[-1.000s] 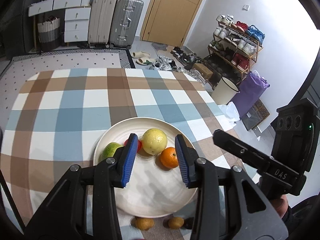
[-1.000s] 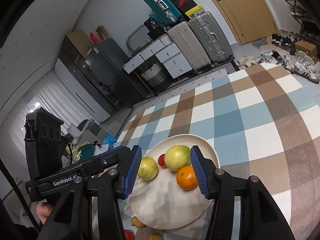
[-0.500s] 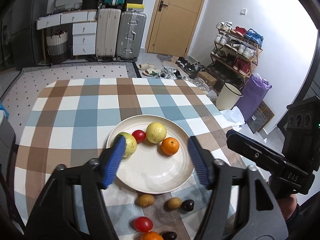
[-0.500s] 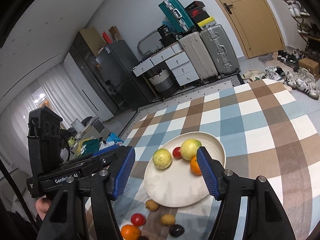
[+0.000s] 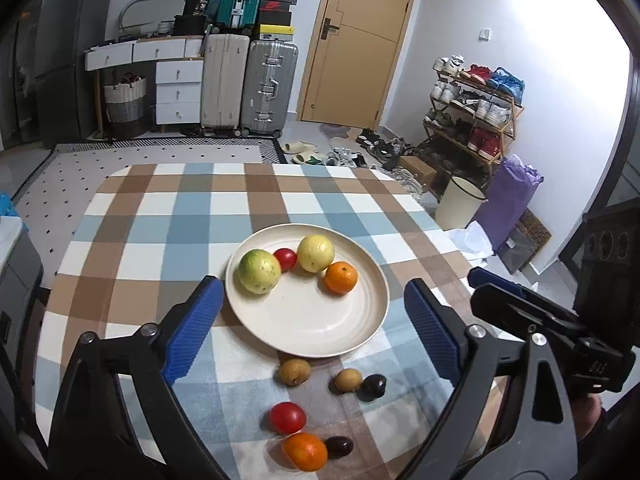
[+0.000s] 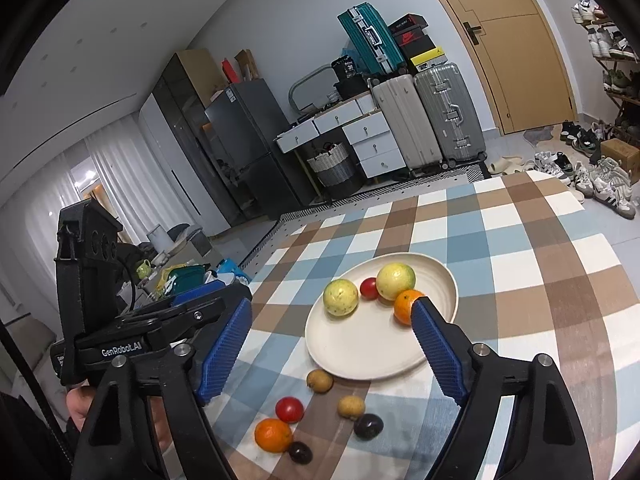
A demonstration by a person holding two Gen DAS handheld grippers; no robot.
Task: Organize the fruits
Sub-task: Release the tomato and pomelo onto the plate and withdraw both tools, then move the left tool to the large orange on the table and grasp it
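Clearly the sorting is partway along: on the checked worktop [image 5: 168, 216] a cream plate [image 5: 304, 328] sits toward the near edge, carrying two yellow-green guavas [image 5: 259, 271], a small red tomato [image 5: 285, 259] between them and an orange [image 5: 341, 277], all bunched along the plate's far side. Six smaller fruits lie loose on the cloth between the plate and the worktop's near edge: a second orange [image 5: 305, 451], another red tomato [image 5: 287, 417], two brown longan-like fruits [image 5: 295, 372] just off the plate's rim, and two dark plums [image 5: 374, 386]. Both the left gripper [image 5: 311, 320] and the right gripper [image 6: 332, 344] hang over this group with jaws opening wide and nothing between them. I judge the step in hand to be picking the next loose fruit; that calls for lowering one gripper over a single piece, probably the near orange, and closing gently so its dark neighbour, which touches it, is not nudged away.
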